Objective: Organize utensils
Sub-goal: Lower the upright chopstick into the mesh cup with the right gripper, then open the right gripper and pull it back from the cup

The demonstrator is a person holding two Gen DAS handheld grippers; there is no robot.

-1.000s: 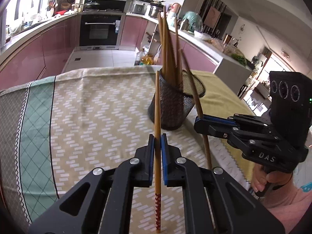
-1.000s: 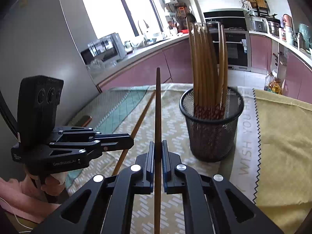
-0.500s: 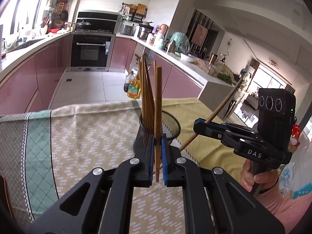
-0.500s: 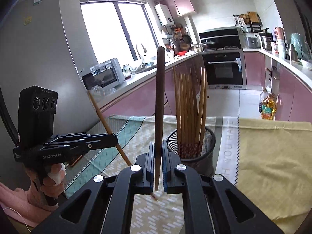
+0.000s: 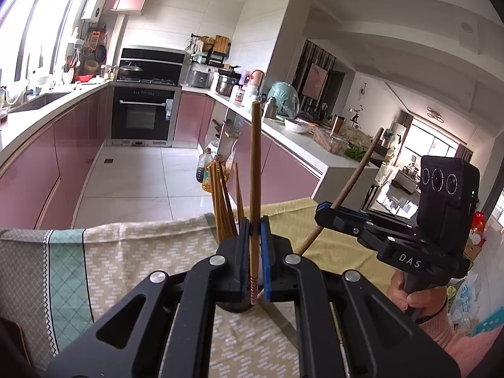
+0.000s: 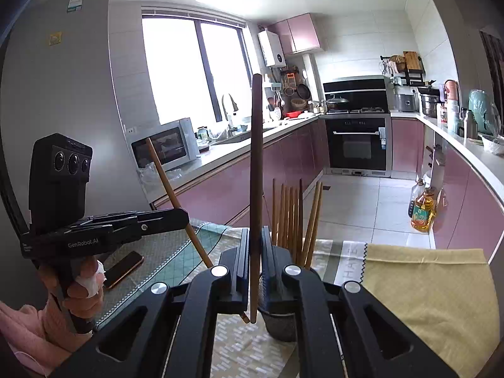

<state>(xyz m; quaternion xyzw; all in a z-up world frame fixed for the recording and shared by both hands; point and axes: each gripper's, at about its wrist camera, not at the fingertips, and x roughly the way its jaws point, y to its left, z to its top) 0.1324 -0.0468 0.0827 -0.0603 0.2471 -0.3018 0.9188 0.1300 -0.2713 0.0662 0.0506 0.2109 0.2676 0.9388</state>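
My left gripper [image 5: 254, 252] is shut on a light brown chopstick [image 5: 255, 163] that stands upright, its patterned end just below the pads. My right gripper [image 6: 254, 252] is shut on a darker chopstick [image 6: 255, 157], also upright. Both are held above the table. The black mesh holder [image 6: 280, 324] sits just beyond and below the fingers, mostly hidden by them. Several chopsticks [image 6: 293, 214] stand in it. Each view shows the other gripper off to the side: the right gripper [image 5: 319, 212] with its tilted stick [image 5: 356, 176], and the left gripper [image 6: 186, 215].
A patterned beige and teal tablecloth [image 5: 126, 252] covers the table, with a yellow cloth [image 6: 425, 283] on the right part. A phone [image 6: 124, 267] lies near the left hand. Beyond the table are pink kitchen cabinets, an oven and oil bottles [image 6: 422, 211] on the floor.
Both grippers have risen and tilted up with their chopsticks, lifting the sticks' ends off the table. The holder has dropped low in both views, behind the fingers.
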